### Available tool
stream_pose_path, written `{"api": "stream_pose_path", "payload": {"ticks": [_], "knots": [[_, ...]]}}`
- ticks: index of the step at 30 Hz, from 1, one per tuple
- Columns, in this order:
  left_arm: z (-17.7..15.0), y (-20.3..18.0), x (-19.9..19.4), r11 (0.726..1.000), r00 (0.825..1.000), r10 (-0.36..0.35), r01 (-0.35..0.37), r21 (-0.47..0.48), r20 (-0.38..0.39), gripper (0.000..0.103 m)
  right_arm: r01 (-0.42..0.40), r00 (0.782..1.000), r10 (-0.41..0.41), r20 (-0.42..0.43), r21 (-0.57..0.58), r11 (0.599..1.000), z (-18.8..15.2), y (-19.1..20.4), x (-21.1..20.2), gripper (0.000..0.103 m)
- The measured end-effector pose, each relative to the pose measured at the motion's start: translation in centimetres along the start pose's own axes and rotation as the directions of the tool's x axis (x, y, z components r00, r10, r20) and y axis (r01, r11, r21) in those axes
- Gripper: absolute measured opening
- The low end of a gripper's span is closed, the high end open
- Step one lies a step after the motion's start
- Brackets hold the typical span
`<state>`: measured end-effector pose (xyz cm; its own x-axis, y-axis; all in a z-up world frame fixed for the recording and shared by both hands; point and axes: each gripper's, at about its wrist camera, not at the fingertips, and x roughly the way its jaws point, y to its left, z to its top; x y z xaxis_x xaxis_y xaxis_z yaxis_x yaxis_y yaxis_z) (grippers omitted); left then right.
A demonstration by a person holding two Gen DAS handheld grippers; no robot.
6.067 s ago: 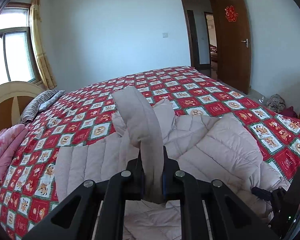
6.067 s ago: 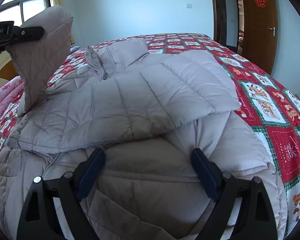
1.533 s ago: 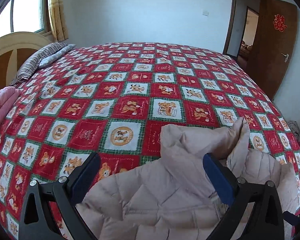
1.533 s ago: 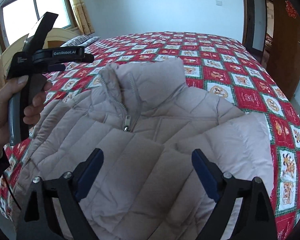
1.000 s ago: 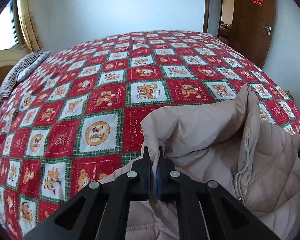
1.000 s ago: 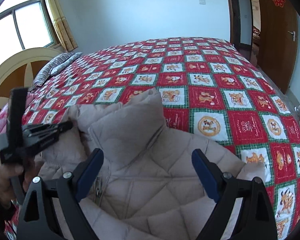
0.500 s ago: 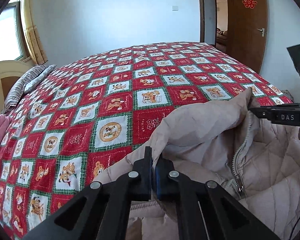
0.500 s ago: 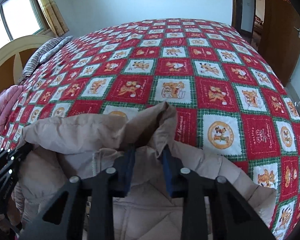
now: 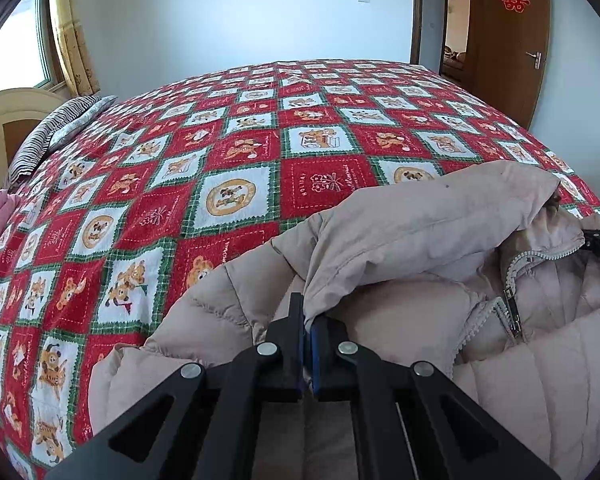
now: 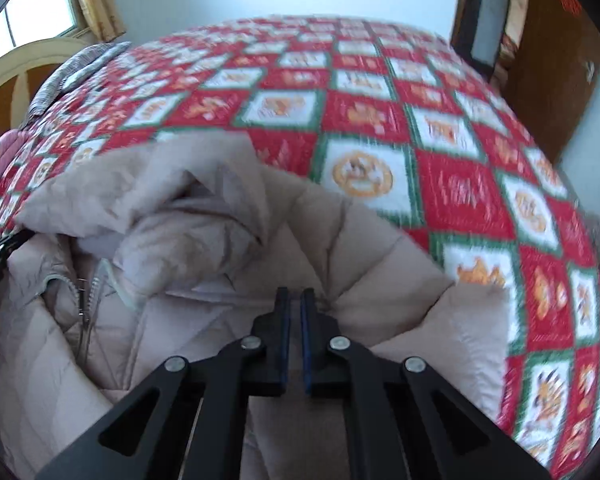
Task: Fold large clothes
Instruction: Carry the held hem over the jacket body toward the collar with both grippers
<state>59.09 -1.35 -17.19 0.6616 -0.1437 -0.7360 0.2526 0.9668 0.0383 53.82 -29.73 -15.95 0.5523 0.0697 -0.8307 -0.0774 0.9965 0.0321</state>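
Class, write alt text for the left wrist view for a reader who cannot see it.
The left hand-held gripper is shut on the collar of a pale beige quilted puffer jacket with a zip, lying on a bed with a red, white and green patchwork cartoon quilt. A brown wooden door stands behind.

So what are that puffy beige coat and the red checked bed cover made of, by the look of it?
The coat looks like a thin, smooth synthetic shell with soft padding: stitched quilted panels puff up, and a zipper runs down the front. The bed cover looks like soft matte printed fabric, perhaps cotton or fleece; I can't tell which. Both claws, left and right, pinch the coat.
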Motion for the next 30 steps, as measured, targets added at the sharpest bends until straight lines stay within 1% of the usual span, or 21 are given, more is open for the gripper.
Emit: {"api": "stream_pose_path", "payload": {"ticks": [2, 3, 4, 5, 6, 7, 9, 10, 12, 14, 17, 20, 22, 23, 24, 25, 26, 27, 28, 29, 30], "knots": [[0.0, 0.2, 0.2, 1.0, 1.0, -0.005, 0.005, -0.011, -0.002, 0.002, -0.011, 0.999, 0.012, 0.04, -0.024, 1.0, 0.7, 0.6, -1.1, 0.053], [-0.1, 0.3, 0.3, 1.0, 1.0, -0.007, 0.007, -0.017, -0.004, 0.002, -0.016, 0.997, 0.017, 0.069, -0.021, 1.0, 1.0, 0.9, -1.6, 0.088], [-0.1, 0.4, 0.4, 1.0, 1.0, -0.007, 0.007, -0.021, -0.006, 0.002, -0.013, 0.994, 0.016, 0.113, -0.025, 1.0, 1.3, 1.2, -2.1, 0.097], [-0.1, 0.5, 0.5, 1.0, 1.0, -0.009, 0.009, -0.026, -0.005, 0.002, 0.012, 0.991, -0.006, 0.136, -0.045, 0.999, 1.6, 1.7, -2.2, 0.096], [-0.2, 0.6, 0.5, 1.0, 1.0, -0.01, 0.01, -0.03, -0.005, 0.002, 0.041, 0.991, -0.031, 0.132, -0.071, 0.997, 1.9, 2.2, -1.8, 0.095], [-0.2, 0.6, 0.6, 0.999, 1.0, -0.011, 0.01, -0.034, -0.005, 0.002, 0.053, 0.991, -0.042, 0.124, -0.086, 0.995, 2.3, 2.6, -1.2, 0.093], [-0.2, 0.7, 0.7, 0.999, 1.0, -0.011, 0.01, -0.038, -0.005, 0.002, 0.047, 0.994, -0.038, 0.098, -0.087, 0.995, 3.1, 2.7, 0.2, 0.089], [-0.2, 0.7, 0.7, 0.999, 1.0, -0.01, 0.01, -0.039, -0.006, 0.002, 0.027, 0.996, -0.021, 0.086, -0.07, 0.997, 3.6, 2.4, 0.5, 0.087], [-0.3, 0.7, 0.8, 0.999, 1.0, -0.009, 0.008, -0.041, -0.009, 0.002, -0.064, 0.995, 0.063, 0.075, 0.016, 0.998, 4.0, 1.3, 0.6, 0.087], [-0.3, 0.8, 0.9, 0.999, 1.0, -0.013, 0.012, -0.045, -0.013, 0.002, -0.153, 0.987, 0.147, 0.065, 0.091, 0.984, 3.7, 0.3, 0.1, 0.087], [-0.3, 1.1, 1.1, 0.998, 1.0, -0.022, 0.021, -0.053, -0.016, 0.002, -0.226, 0.973, 0.219, 0.069, 0.112, 0.968, 2.7, -0.1, -1.4, 0.087], [-0.4, 0.8, 1.2, 0.999, 1.0, -0.012, 0.011, -0.042, -0.011, 0.002, -0.26, 0.964, 0.247, 0.1, 0.142, 0.955, 2.4, -0.3, -2.8, 0.087], [-0.5, 0.7, 1.2, 0.999, 1.0, -0.004, 0.004, -0.038, -0.008, 0.002, -0.254, 0.965, 0.24, 0.104, 0.154, 0.955, 2.8, -0.1, -2.5, 0.087], [-0.6, 0.7, 1.2, 0.999, 1.0, -0.002, 0.002, -0.038, -0.008, 0.002, -0.208, 0.977, 0.197, 0.085, 0.144, 0.967, 3.1, 0.3, -1.8, 0.087], [-0.6, 0.7, 1.2, 0.999, 1.0, -0.002, 0.002, -0.039, -0.008, 0.002, -0.178, 0.983, 0.171, 0.066, 0.136, 0.975, 3.2, 0.5, -1.2, 0.087], [-0.5, 0.7, 1.3, 0.999, 1.0, -0.003, 0.003, -0.041, -0.009, 0.002, -0.176, 0.984, 0.171, 0.047, 0.137, 0.975, 3.3, 0.8, -0.1, 0.085], [-0.5, 0.8, 1.2, 0.999, 1.0, -0.004, 0.004, -0.043, -0.01, 0.002, -0.194, 0.981, 0.193, 0.022, 0.142, 0.971, 3.4, 0.9, 0.9, 0.083], [-0.5, 0.9, 1.2, 0.999, 1.0, -0.005, 0.005, -0.046, -0.01, 0.002, -0.203, 0.979, 0.205, 0.0, 0.141, 0.969, 3.3, 0.9, 1.7, 0.073], [-0.4, 0.9, 1.1, 0.999, 1.0, -0.005, 0.004, -0.049, -0.008, 0.002, -0.197, 0.979, 0.201, -0.022, 0.136, 0.971, 3.2, 1.1, 2.5, 0.045], [-0.4, 1.0, 0.8, 0.999, 1.0, -0.004, 0.004, -0.054, 0.0, 0.002, -0.189, 0.98, 0.195, -0.032, 0.128, 0.974, 3.2, 1.1, 2.8, 0.028], [-0.4, 1.1, 0.3, 0.998, 1.0, -0.004, 0.005, -0.065, 0.015, 0.002, -0.191, 0.981, 0.195, -0.024, 0.122, 0.974, 3.0, 1.2, 2.6, 0.014]]}}
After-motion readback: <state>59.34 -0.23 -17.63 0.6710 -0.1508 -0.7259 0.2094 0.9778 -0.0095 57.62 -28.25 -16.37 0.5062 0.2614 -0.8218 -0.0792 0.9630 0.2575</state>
